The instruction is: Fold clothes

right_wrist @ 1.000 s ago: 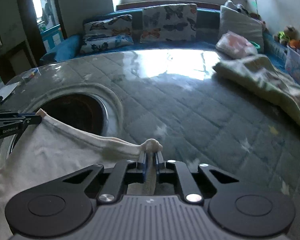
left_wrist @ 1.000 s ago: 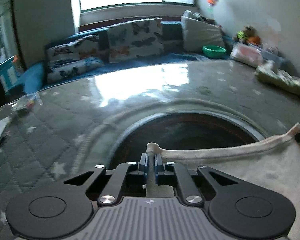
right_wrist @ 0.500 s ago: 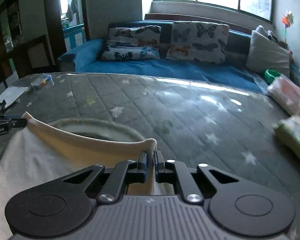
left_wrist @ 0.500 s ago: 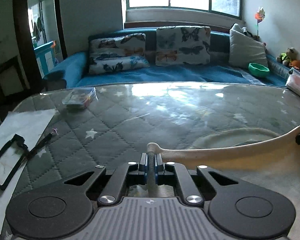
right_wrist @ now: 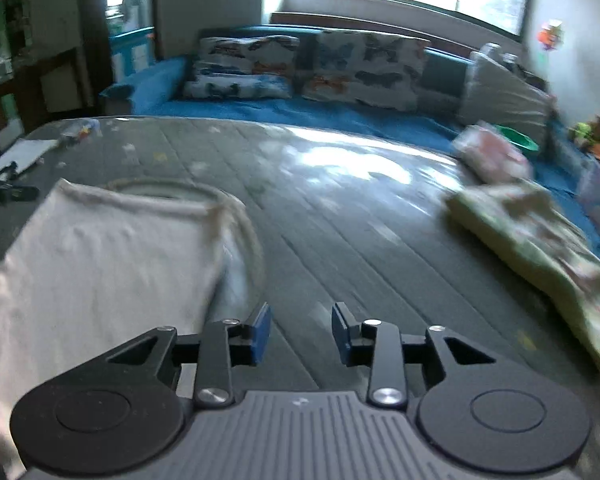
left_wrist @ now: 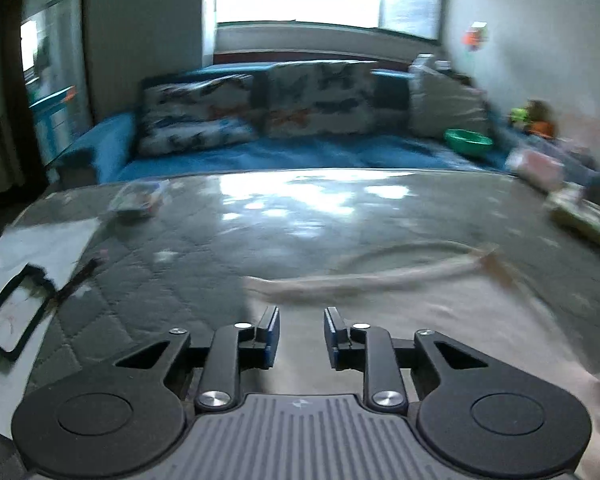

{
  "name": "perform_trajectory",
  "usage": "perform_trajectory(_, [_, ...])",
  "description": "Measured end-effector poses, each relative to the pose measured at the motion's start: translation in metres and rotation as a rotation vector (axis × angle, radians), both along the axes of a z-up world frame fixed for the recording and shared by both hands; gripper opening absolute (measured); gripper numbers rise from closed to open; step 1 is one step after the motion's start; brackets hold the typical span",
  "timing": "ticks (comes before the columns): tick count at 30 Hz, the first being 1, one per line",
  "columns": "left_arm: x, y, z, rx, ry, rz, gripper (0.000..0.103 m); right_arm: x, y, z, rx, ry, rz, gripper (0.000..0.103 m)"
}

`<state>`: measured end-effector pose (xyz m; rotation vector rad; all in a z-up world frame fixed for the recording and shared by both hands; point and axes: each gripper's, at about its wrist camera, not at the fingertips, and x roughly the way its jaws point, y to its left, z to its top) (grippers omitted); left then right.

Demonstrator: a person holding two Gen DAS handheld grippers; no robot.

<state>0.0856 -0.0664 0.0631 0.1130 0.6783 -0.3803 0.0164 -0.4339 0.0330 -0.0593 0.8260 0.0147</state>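
Left wrist view is blurred; no writing reads anywhere. The cream garment lies flat on the quilted grey desk, its hem a pale ridge. The left hand-held gripper is spread over it. Half a second ago both pinched that hem; now the right hand-held gripper is spread too, beside the garment.

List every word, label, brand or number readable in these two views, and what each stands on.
None can be read.
Left tongs: small emblem on the grey ribbed body, a mark, no letters.
Right tongs: the same.
Paper sheet: blurred, no text legible.
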Motion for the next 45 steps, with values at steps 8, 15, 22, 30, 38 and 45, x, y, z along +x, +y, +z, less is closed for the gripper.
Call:
perform_trajectory(8, [-0.101,-0.064,0.008,-0.056,0.027,-0.323,0.033,-0.087,-0.059,-0.013,0.02,0.047,-0.218,0.037])
perform_trajectory(15, [-0.156,-0.113,-0.012,-0.055,0.081,-0.502,0.033,-0.118,-0.084,-0.03,0.092,0.046,-0.29,0.037])
perform_trajectory(22, [-0.169,-0.127,-0.029,0.002,0.111,-0.535,0.033,-0.115,-0.084,-0.042,0.118,0.026,-0.277,0.03])
perform_trajectory(30, [-0.176,-0.124,-0.04,0.055,0.131,-0.583,0.033,-0.116,-0.06,-0.004,-0.103,-0.041,-0.196,0.007])
perform_trajectory(38, [-0.176,-0.118,-0.042,0.059,0.128,-0.622,0.033,-0.122,-0.062,-0.009,-0.22,0.002,-0.236,0.021])
perform_trajectory(45, [-0.176,-0.114,-0.037,0.041,0.127,-0.631,0.033,-0.107,-0.054,-0.022,-0.041,-0.014,-0.191,0.021])
